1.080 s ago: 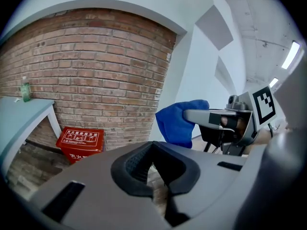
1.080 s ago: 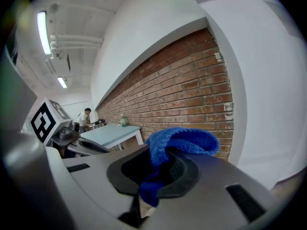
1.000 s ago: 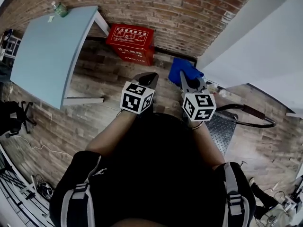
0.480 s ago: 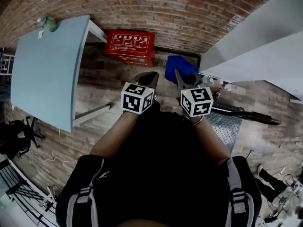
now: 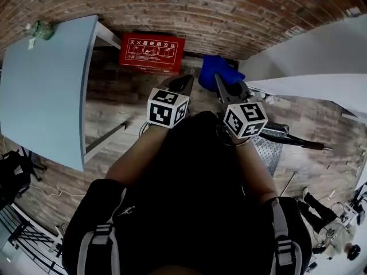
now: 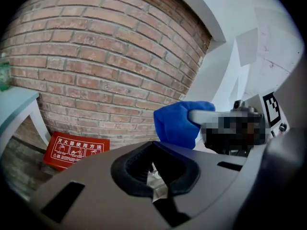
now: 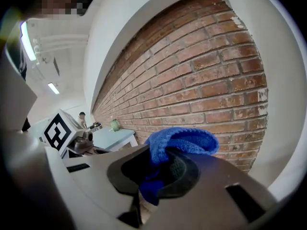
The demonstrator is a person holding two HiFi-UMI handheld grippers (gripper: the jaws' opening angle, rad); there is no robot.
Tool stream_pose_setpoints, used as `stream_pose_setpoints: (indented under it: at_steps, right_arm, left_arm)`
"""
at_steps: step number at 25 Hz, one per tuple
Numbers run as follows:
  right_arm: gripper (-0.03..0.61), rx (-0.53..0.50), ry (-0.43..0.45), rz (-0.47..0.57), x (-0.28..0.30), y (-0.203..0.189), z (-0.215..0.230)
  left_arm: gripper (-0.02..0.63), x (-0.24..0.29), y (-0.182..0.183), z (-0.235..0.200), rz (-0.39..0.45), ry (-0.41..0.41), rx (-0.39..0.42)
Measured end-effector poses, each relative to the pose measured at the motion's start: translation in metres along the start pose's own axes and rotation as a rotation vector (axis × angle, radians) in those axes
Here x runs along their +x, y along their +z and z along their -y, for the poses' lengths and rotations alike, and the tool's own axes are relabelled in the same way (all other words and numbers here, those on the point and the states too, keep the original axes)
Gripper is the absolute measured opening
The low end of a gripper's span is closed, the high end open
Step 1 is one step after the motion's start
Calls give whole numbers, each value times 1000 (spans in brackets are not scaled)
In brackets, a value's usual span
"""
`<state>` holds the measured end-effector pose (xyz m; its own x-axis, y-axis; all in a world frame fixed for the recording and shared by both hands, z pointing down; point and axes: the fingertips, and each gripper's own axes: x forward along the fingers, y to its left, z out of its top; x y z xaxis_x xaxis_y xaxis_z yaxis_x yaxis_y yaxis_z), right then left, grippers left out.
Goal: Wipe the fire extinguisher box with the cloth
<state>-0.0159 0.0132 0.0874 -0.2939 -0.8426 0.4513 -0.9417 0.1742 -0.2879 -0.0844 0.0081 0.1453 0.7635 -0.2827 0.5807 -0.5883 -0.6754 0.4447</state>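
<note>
head view, near to far: the person's dark-clad torso fills the lower middle. just beyond it, the left gripper [image 5: 184, 82] points toward 12 o'clock, its jaws pressed together on nothing. just beside it, at its 3 o'clock, the right gripper [image 5: 220, 80] pinches a blue cloth [image 5: 215, 69], which bunches up past the jaw tips. the two grippers are close but apart.

the red fire extinguisher box [image 5: 152, 52] lies on the wood-look floor [image 5: 112, 105] at 11 o'clock from the left gripper, flat against the foot of the brick wall [image 5: 200, 7]. the cloth is near the box's right end, not touching it.

only the head view shows the edges. a pale blue table [image 5: 43, 90] runs along the 9 o'clock side, with a green bottle [image 5: 41, 28] at its far corner. a white wall [image 5: 321, 47] closes the 2 o'clock side. a ridged metal plate [image 5: 266, 150] lies at 4 o'clock. open floor lies between the table leg and the box.

the left gripper view shows its own dark pads meeting low in the middle, the box [image 6: 76, 150] at 8 o'clock, and the cloth [image 6: 175, 123] at 1 o'clock.

the right gripper view shows the cloth [image 7: 181, 145] clamped between its pads, the brick wall close behind, and the table at 10 o'clock. the box is out of this view.
</note>
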Motion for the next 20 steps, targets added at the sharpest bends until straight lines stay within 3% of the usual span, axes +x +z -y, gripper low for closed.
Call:
stream_pose_setpoints:
  at_steps: [4,9,16,20]
  right_arm:
    - [43,-28,8,-44,29,-18,21]
    - [43,-14,30,-127,74,-70,46]
    - [43,28,87,-70,166,-148,88]
    - [43,-27,162,-50,207,-196,107]
  left_arm:
    - [-6,29,-19,-45,-7,67,-74]
    - [-5,60,-63,-84,-24,159,-163]
    - [-6,111,-126,-110,-71,241,-166]
    - [-6,140,-167,-123,-101,255,-163]
